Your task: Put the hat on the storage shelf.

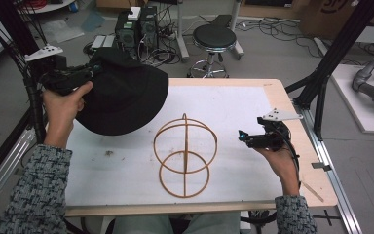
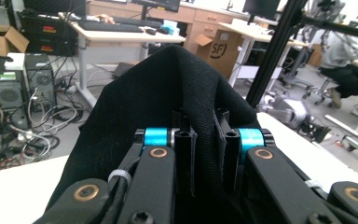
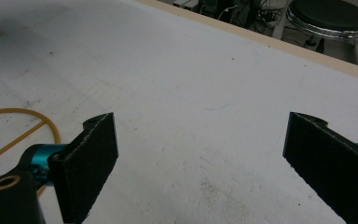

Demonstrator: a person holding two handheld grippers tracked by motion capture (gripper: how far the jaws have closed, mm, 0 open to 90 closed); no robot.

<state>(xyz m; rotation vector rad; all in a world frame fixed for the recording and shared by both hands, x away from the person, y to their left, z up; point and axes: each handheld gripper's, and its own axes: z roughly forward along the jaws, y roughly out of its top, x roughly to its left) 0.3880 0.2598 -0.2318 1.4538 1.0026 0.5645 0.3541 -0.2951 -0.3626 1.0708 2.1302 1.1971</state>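
A black brimmed hat (image 1: 126, 97) hangs in the air over the table's back left corner. My left gripper (image 1: 95, 68) is shut on the hat's fabric at its upper left edge. In the left gripper view the two jaws (image 2: 205, 126) stand close together with the black hat (image 2: 158, 79) pinched between them and draped over them. A round frame of thin tan hoops (image 1: 185, 153) stands upright in the middle of the white table (image 1: 117, 165). To the right of it my right gripper (image 1: 242, 136) points left, open and holding nothing. Its jaws (image 3: 200, 140) stand wide apart over bare white surface, with a bit of tan hoop (image 3: 28, 116) at the left.
Behind the table stand a black round stool (image 1: 214, 39) and computer towers (image 1: 136, 27) among floor cables. Black frame posts rise at the right (image 1: 331, 58) and the left (image 1: 29, 87). A seated person (image 2: 349, 60) is far off at the right.
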